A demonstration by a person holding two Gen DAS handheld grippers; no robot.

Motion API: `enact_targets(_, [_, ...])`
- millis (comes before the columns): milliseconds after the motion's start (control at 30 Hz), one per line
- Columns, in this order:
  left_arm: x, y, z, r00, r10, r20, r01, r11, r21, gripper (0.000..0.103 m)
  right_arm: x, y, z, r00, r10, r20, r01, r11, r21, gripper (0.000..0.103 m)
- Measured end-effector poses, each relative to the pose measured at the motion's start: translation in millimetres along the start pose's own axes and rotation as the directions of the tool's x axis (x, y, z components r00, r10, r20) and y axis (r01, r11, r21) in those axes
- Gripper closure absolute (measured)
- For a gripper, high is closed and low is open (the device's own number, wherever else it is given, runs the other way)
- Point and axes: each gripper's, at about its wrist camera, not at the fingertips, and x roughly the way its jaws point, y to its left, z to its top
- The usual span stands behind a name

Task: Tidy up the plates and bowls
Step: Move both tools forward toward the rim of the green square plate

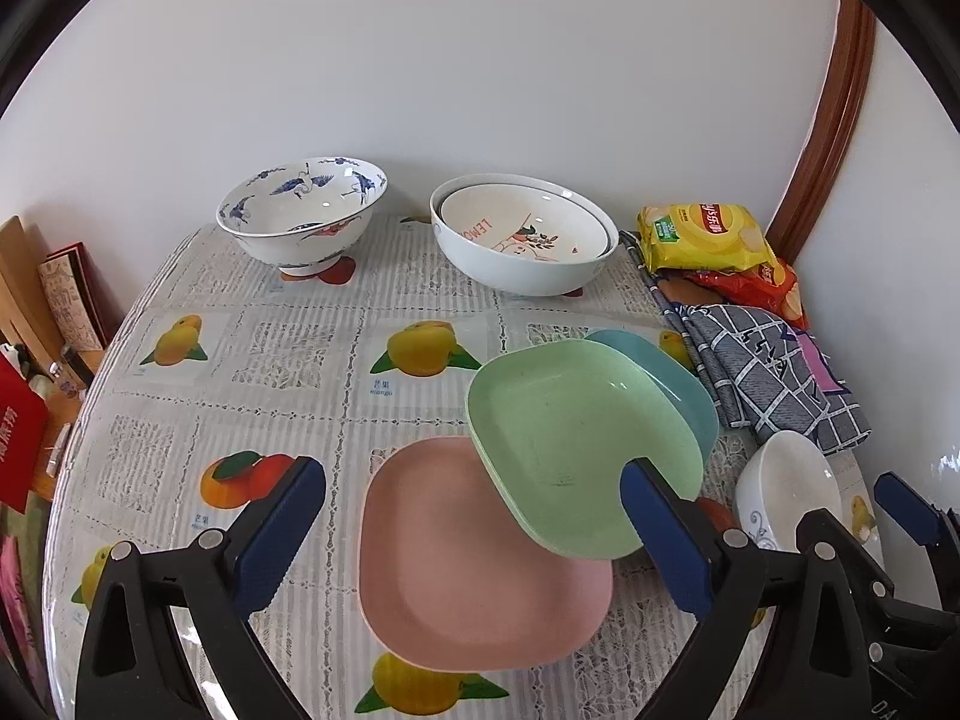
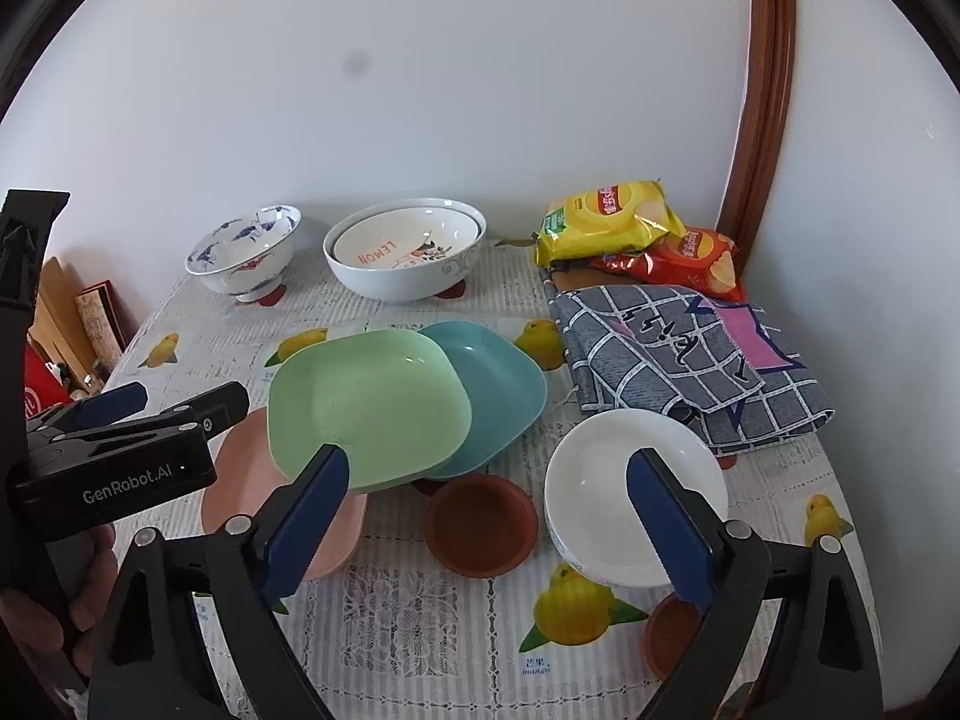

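Fingers of both grippers stand spread wide, gripping nothing. Left gripper (image 1: pixel 474 531) hovers over the pink plate (image 1: pixel 474 564), which lies flat on the bench (image 1: pixel 300 360) directly between and below its fingers. Green plate (image 1: pixel 576 450) leans tilted, its near edge on the pink plate, its far side on the teal plate (image 1: pixel 672 372). Right gripper (image 2: pixel 489 525) frames a brown saucer (image 2: pixel 480 525); the white bowl (image 2: pixel 600 492) sits against its right finger. Judgement: left gripper is nearer the plate stack, right nearer the bowl.

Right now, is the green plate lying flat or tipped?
Tipped. The green plate leans across the blue plate and pink plate, one edge raised.
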Motion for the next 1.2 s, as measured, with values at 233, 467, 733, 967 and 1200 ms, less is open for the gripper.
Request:
enact_targets(233, [29,-4,10,1.000,-0.008,-0.019,0.009,1.000,0.029,0.011,36,-1,10,0.998,0.026,-0.050,-0.024,0.999,0.039,0.023])
enact_targets(467, [56,-8,18,0.998,-0.027,-0.049,0.028,0.999,0.022,0.022,64,4,13,0.996,0.016,-0.082,-0.015,1.000,0.022,0.027])
enact_targets(733, [80,-10,23,0.997,-0.024,-0.074,0.026,0.999,0.026,0.028,94,5,15,0.992,0.008,-0.128,-0.007,1.000,0.010,0.043])
enact_targets(967, [92,-1,18,0.991,-0.052,-0.125,0.050,0.999,-0.019,0.030,113,10,25,0.992,0.006,-0.124,-0.008,1.000,-0.019,0.043])
enact_targets(1200, [99,-2,17,0.989,-0.062,-0.134,0.061,0.998,-0.009,0.047,134,20,29,0.989,0.024,-0.148,-0.030,0.999,-0.039,0.055])
